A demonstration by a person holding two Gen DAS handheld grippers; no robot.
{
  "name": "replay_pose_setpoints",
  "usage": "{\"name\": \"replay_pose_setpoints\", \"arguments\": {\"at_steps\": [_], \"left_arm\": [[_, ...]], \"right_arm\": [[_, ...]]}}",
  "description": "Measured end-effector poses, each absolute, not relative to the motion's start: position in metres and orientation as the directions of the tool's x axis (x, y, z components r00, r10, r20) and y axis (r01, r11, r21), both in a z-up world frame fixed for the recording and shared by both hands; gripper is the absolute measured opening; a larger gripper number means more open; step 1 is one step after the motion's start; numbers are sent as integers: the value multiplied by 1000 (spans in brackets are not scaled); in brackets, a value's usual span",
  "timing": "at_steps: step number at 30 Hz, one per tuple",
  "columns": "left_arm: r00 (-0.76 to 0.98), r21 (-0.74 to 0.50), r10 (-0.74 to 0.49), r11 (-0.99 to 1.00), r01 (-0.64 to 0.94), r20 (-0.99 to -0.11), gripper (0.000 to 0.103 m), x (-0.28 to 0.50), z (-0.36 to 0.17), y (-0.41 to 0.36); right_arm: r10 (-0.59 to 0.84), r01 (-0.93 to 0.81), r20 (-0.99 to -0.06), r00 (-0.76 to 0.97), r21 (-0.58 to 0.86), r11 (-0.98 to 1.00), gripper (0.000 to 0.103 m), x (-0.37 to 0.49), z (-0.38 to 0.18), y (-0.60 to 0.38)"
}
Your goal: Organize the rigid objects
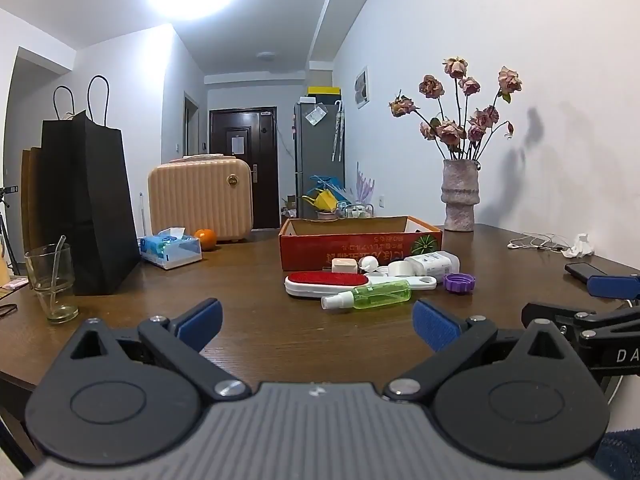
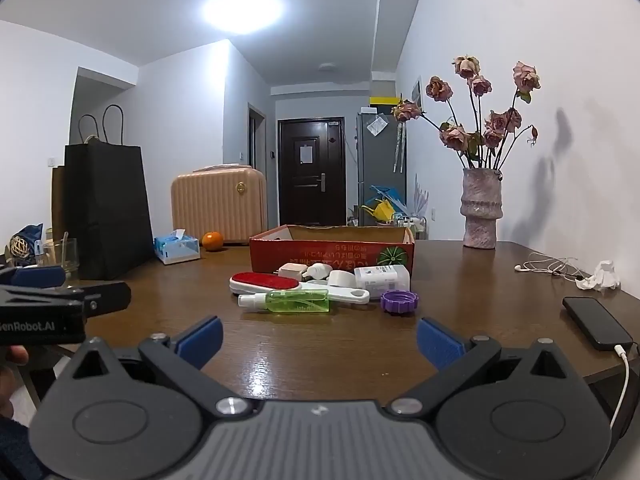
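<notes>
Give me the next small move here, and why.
Probably ease the right gripper forward to the green spray bottle: both grippers are open and empty, the bottle lies nearest, and the red box behind it looks like the place for the loose items.

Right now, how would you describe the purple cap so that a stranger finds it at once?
Find the red cardboard box in the middle of the table. A cluster of small things lies before it; the purple cap sits at its right end, the only purple, ridged, round piece there.
</notes>
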State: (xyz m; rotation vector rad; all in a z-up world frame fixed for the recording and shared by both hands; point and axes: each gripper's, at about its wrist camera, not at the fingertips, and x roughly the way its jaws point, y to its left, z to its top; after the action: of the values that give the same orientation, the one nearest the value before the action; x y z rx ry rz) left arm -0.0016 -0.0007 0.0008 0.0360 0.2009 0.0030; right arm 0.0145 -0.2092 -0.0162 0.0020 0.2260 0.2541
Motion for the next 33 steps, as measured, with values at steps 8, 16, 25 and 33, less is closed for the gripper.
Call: {"name": "replay_pose_setpoints", "arguments": {"at_steps": [8,16,25,33], "left_arm": [[980,35,6,999,1,-199,103,-2,0,-1],[980,35,0,999,7,-197,103,-3,0,-2],[982,41,-3,999,11,-189,103,-6,0,-3],[982,41,-4,999,12,-190,103,-6,0,-3]], "right_arm": [[254,-254,-219,942,28,967,103,13,-16,-208],[256,-256,-221,941,30,966,103,11,-17,-207],[256,-255,-220,941,34,966,103,13,-16,-208],[258,-256,-223,940,36,966,103,14,-17,-209]]}}
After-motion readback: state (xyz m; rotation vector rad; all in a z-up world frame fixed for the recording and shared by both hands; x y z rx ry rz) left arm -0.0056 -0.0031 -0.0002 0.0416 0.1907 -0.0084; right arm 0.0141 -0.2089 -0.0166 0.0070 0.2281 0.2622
